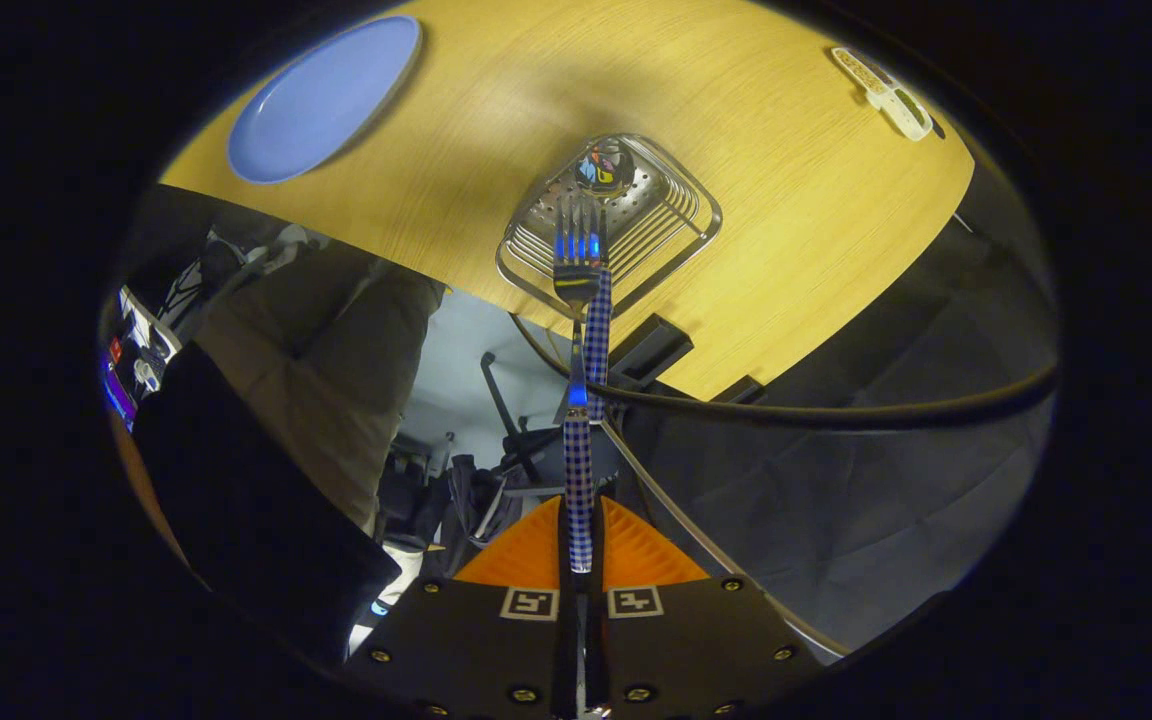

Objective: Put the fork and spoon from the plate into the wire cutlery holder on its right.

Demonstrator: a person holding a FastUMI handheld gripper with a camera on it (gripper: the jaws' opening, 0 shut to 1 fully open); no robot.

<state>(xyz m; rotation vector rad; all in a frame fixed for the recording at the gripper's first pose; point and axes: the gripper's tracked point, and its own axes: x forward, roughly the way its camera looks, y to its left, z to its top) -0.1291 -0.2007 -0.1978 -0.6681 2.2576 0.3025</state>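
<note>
- The fork (578, 400) has a shiny steel head with four tines and a slim neck; its long handle is wrapped in a small blue-and-white check pattern.
- The gripper (581, 540) is pinched on the lower end of that handle: both fingers (526, 560) press against it from either side, ribbed pads closed tight with the handle between them.
- The fork points straight ahead of the fingers, tines out over the holder (608, 226), hanging above its near edge; whether the tines touch it cannot be told.
- A second checked handle (598, 340) runs just beside the fork's neck and leans toward the holder; its head is hidden behind the fork, so whether it is the spoon is unclear.
- The holder is bright metal wire, a rounded square seen from above, with parallel bars on the sides and a perforated plate at the bottom. A glossy round thing (604, 168) sits at its far side, mirroring colours.
- The plate (324, 98) is a smooth, pale blue oval, well apart from the holder, beyond it and to its left; nothing lies on it.
- The table (496, 120) under the holder is light wood with fine grain.
- A small white device (884, 93) lies far right of the holder, near the table's edge.
- A dark cable (836, 408) curves below the holder, past the table edge.
- A person's trouser leg (336, 400) stands left of the holder.
</note>
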